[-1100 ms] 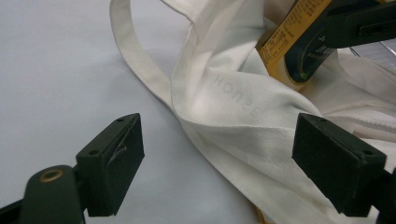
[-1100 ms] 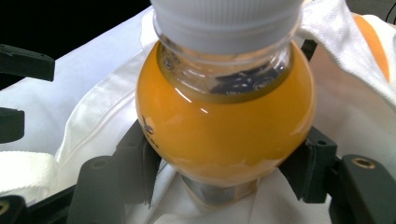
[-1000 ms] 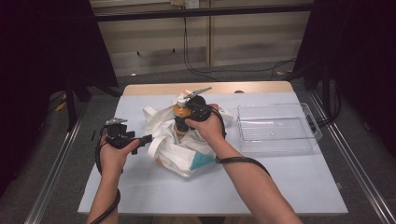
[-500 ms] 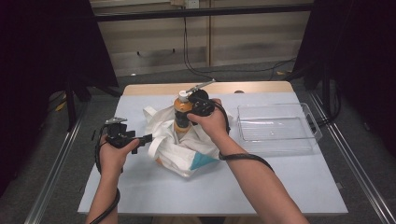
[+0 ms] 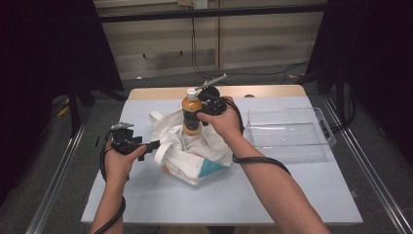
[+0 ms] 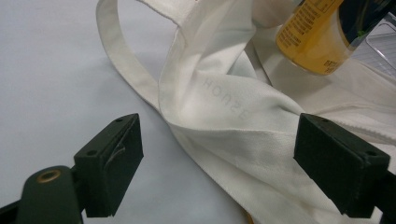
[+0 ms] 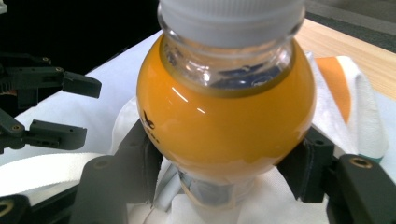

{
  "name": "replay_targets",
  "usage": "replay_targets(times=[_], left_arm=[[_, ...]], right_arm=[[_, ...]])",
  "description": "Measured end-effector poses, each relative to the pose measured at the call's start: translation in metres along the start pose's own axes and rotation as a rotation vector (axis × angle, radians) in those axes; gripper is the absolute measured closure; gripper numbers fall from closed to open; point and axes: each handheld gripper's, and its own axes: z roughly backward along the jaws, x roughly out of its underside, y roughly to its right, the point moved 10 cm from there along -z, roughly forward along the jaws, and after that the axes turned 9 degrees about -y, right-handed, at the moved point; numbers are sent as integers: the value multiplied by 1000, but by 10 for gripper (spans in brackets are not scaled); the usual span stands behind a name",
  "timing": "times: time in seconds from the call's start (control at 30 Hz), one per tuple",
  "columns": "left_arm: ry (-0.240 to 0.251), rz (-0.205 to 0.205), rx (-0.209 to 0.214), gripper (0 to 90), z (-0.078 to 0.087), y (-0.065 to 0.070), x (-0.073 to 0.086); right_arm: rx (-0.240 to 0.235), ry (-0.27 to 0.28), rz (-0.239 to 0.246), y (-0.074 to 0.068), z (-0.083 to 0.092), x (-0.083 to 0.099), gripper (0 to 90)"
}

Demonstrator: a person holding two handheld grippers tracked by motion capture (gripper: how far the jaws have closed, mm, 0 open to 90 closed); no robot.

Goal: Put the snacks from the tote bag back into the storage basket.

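Bottle (image 5: 191,115) count: just one, with orange juice-looking stuff inside, a white cap and a label whose print is too small to read. It's standing upright above the middle of the table (image 5: 272,190), its lower part down in the mouth of one white cloth bag (image 5: 195,153). The bag is crumpled, has a teal patch on its near side and faint lettering on the fabric. One clear plastic bin (image 5: 292,134) sits to the right of it, well apart.

Two grippers. The right gripper (image 7: 224,182) has its jaws clamped on the bottle just under the round shoulder, pads pressed in on both sides. The left gripper (image 6: 219,163) is at the bag's left edge with its jaws spread wide, one of the bag's straps lying loose between them and neither pad pressing on it.

Hard to make out: the bottle's base is hidden by bag fabric from above, and the right gripper view cuts off the cap's top. How many straps the bag has, can't tell.
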Motion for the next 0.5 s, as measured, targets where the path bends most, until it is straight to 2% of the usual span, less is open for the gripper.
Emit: replay_targets(times=[0.43, 0.5], left_arm=[[-8, -1, 4, 145, -2, 0, 2], [-8, -2, 4, 145, -2, 0, 2]], right_arm=[[5, -44, -18, 3, 20, 4, 377], [12, -53, -7, 3, 22, 5, 376]])
